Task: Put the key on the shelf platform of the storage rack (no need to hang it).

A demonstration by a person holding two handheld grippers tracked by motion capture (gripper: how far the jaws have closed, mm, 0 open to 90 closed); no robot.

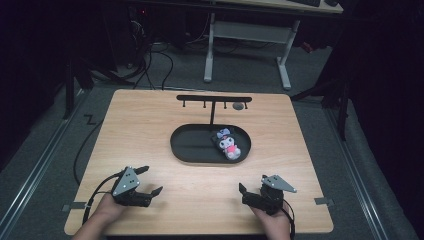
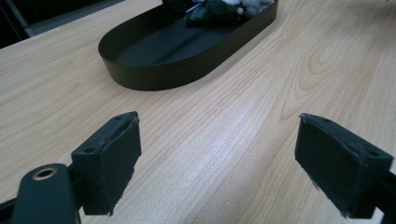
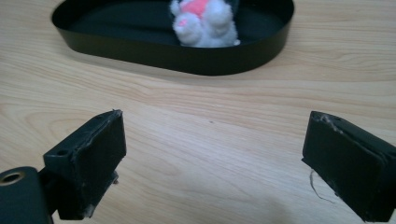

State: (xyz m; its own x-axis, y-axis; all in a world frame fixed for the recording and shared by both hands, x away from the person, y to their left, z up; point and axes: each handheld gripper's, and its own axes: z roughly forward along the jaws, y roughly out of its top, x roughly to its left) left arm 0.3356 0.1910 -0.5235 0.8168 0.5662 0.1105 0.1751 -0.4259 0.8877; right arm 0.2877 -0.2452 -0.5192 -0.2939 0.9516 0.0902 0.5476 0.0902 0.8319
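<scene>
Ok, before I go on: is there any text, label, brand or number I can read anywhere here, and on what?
None: no readable text in any view.
Plush toy: no tag or lettering visible.
Black oval tray: plain.
Hook stand: plain.
Wooden table: a small dark zigzag mark on the floor beside its left edge, not legible as a character.
Left gripper and right gripper: no markings visible.

text: none legible | labels: none | brands: none | numbers: none | signs: none
</scene>
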